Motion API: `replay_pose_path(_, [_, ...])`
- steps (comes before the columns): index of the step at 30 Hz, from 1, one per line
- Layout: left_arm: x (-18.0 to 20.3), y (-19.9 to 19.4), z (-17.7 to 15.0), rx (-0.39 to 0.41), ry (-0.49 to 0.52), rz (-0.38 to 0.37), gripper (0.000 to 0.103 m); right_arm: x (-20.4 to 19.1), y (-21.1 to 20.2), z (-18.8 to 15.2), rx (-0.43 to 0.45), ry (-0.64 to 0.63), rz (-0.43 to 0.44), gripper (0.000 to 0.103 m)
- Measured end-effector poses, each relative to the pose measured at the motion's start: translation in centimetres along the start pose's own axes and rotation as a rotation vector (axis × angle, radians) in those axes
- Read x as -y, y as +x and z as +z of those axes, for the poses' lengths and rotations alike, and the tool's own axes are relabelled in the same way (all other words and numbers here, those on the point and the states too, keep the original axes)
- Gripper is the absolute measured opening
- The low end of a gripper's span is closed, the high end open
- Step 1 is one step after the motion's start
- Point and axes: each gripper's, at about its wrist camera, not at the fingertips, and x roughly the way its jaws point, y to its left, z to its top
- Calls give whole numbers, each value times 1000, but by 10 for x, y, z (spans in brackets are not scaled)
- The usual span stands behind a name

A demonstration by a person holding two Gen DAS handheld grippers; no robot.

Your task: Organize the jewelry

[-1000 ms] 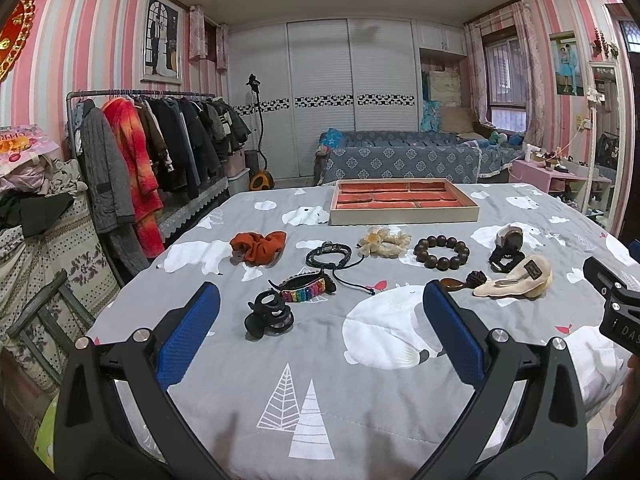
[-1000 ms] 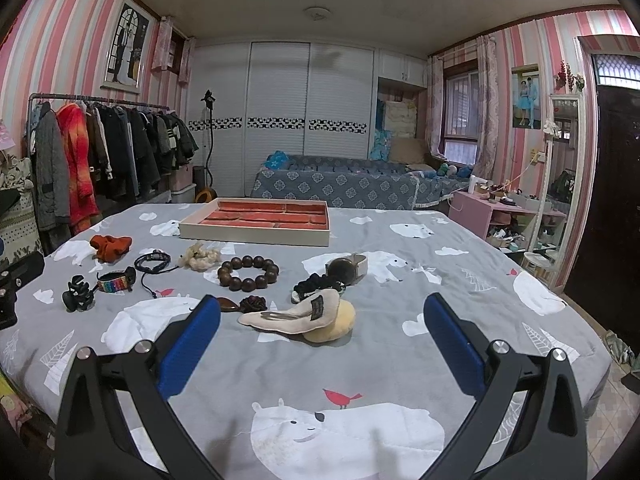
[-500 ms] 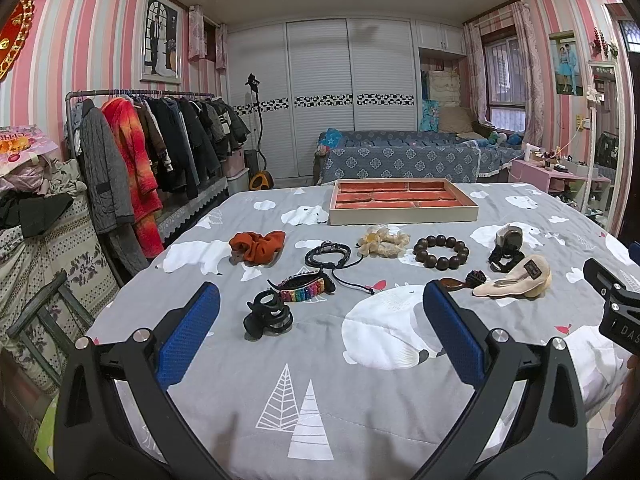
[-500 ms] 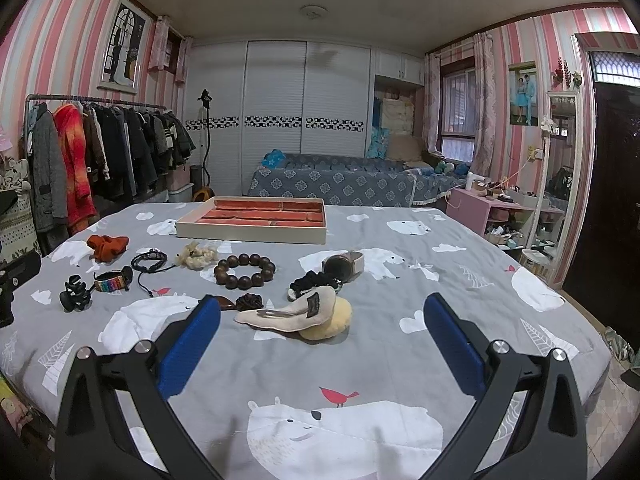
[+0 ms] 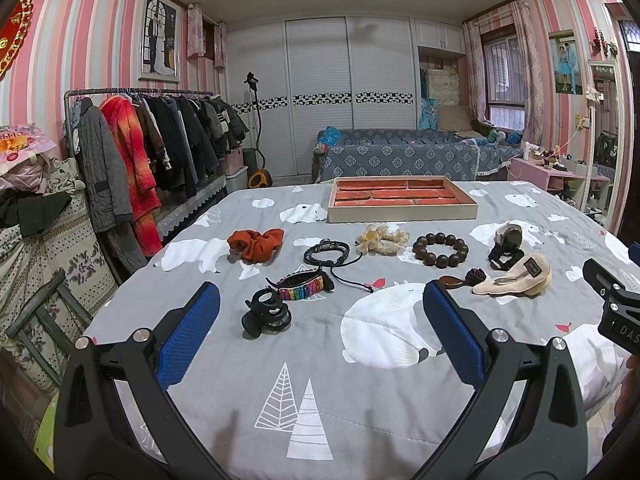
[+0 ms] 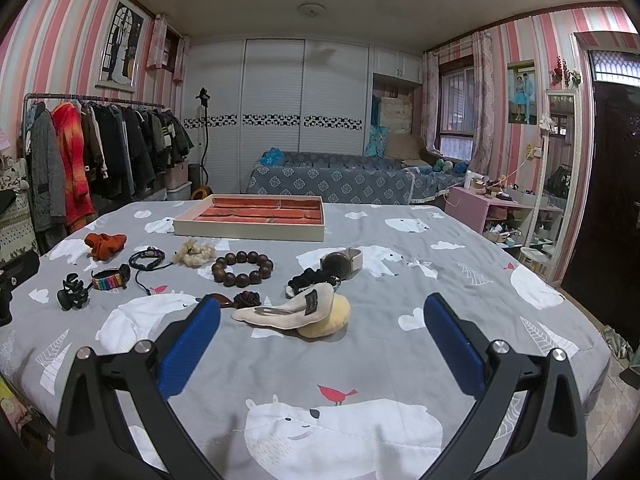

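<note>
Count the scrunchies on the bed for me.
3: an orange scrunchie at far left, a cream scrunchie just in front of the tray, a black scrunchie at right under the watch. None seem hidden.

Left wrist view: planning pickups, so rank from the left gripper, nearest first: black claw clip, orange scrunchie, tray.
1. Black claw clip, just ahead of the left gripper.
2. Orange scrunchie, farther back, left.
3. Tray, far end.

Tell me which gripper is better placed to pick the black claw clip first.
Left, likely. The black plastic claw clip lies just ahead of the open left gripper; from the right gripper it sits far left.
</note>
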Motion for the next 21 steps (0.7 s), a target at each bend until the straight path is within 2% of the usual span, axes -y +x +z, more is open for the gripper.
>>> replay_pose_path(21, [4, 11, -11, -21, 13, -21, 98, 0, 6, -4, -19, 1, -8, 99])
